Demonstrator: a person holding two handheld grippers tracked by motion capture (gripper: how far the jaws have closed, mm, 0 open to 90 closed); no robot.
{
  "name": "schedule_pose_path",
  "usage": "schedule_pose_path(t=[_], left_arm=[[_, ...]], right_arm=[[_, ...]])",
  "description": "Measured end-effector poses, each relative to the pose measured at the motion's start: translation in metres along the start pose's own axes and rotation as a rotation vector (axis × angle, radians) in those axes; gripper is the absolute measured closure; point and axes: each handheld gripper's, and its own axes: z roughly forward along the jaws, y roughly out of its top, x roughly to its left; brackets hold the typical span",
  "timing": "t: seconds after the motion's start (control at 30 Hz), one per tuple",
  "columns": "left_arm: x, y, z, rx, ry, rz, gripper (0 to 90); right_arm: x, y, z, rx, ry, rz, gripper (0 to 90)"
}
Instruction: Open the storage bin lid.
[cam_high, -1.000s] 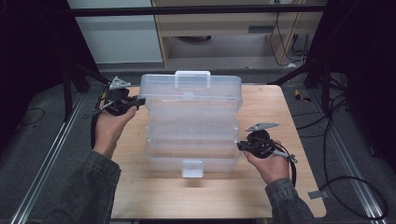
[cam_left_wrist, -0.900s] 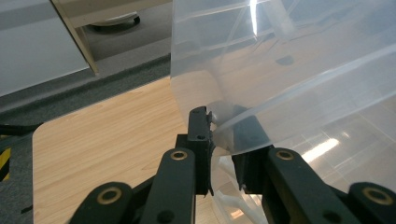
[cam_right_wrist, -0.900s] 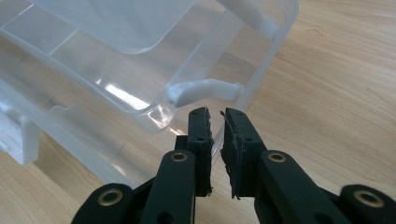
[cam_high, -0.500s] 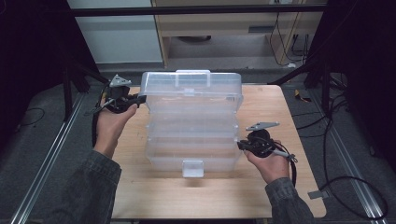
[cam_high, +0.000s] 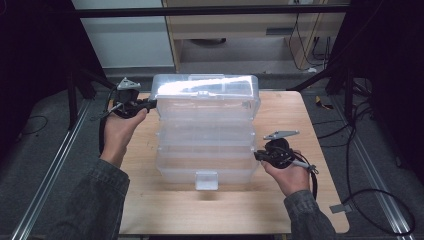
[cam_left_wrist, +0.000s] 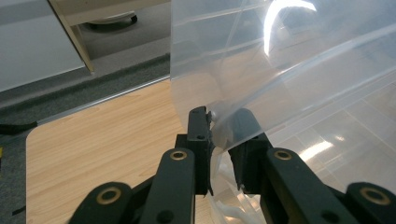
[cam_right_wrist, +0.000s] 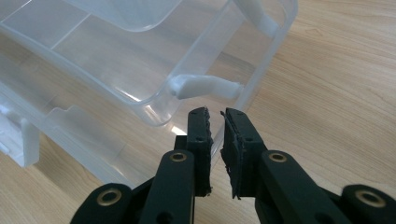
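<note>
Your clear plastic organizer box (cam_high: 205, 125) stands in the middle of the wooden table (cam_high: 300, 115), opened out in stepped tiers: the top tray sits raised toward the far edge, the lower trays spread toward you, and a white latch (cam_high: 206, 180) shows at the near front. Your left gripper (cam_high: 145, 105) is at the box's far left corner, level with the raised top tray. In the left gripper view (cam_left_wrist: 224, 135) its jaws are closed on the thin clear edge of that tray, with the plastic wall passing between the two black pads, so the tool is clamped on the box. Your right gripper (cam_high: 260, 156) is at the near right side, touching or just beside the lower tiers. In the right gripper view (cam_right_wrist: 215, 121) its jaws stand together with only a narrow slit between the pads; a thin clear rim seems to run into that slit, but you cannot tell whether it is pinched. Just beyond those fingertips a white hinge arm (cam_right_wrist: 205, 86) links an upper tray to the one under it. Both of your hands (cam_high: 120, 132) grip the tools from below, sleeves coming in from the near edge of the table.
</note>
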Motion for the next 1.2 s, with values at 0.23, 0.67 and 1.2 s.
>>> schedule_pose_path(t=[0.23, 0.67, 1.2], left_arm=[[-0.0002, 0.0013, 0.0005, 0.0, 0.001, -0.005, 78.3], [0.0009, 0.0026, 0.0019, -0.004, -0.002, -0.009, 78.4], [0.004, 0.0089, 0.0049, 0.01, 0.001, 0.01, 79.0]], right_arm=[[0.0016, -0.0018, 0.0057, 0.015, -0.017, 0.005, 71.9], [0.002, -0.0026, 0.0081, 0.017, -0.024, 0.042, 70.1], [0.001, -0.0028, 0.0085, 0.013, -0.024, 0.018, 69.9]])
